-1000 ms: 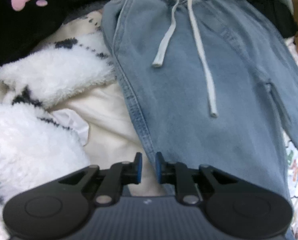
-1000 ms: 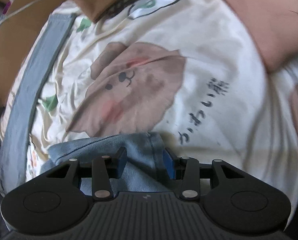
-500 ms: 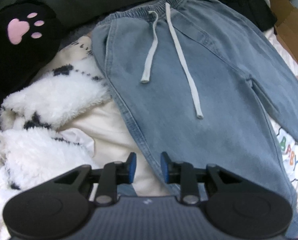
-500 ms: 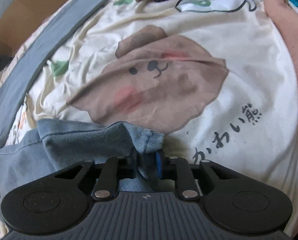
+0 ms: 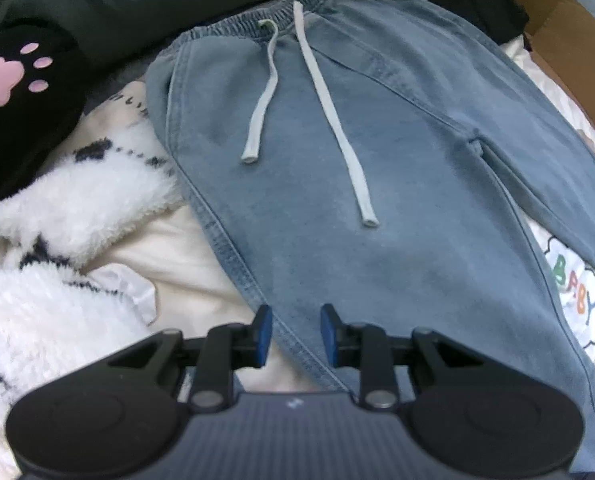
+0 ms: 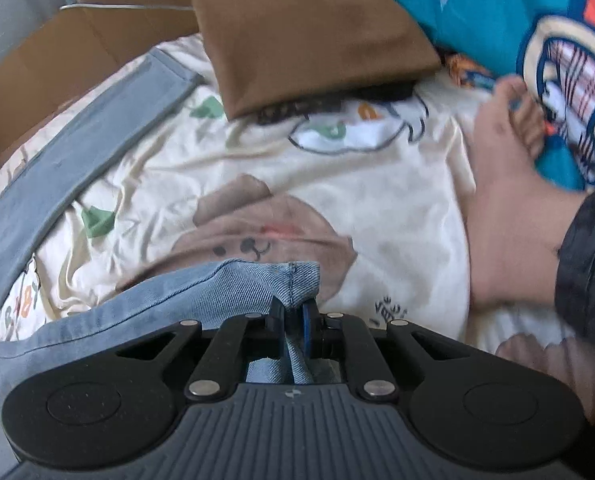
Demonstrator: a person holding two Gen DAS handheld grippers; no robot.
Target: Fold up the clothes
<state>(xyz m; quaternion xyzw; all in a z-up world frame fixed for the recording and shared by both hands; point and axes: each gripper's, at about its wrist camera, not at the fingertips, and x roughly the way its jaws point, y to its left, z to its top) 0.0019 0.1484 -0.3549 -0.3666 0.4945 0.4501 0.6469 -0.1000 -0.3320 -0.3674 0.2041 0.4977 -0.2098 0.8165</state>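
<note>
The light-blue denim trousers (image 5: 377, 168) lie spread on the cream printed bedsheet (image 6: 377, 184), their lower legs cut off behind the released left gripper (image 5: 293, 334) straddling one side seam, while the right gripper (image 6: 295, 316) clenches a bunched hem (image 6: 273, 280), cardboard box (image 6: 77, 48) contents unseen.

Home bedroom, cartoon bedsheet (image 6: 397, 200), fluffy blanket (image 5: 69, 208), cardboard box (image 6: 57, 64)

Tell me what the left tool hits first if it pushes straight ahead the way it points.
Most likely the side seam of the blue jeans: the left tool stands open with that edge running between its fingers, cream bedding just beside. Depth is unclear.
</note>
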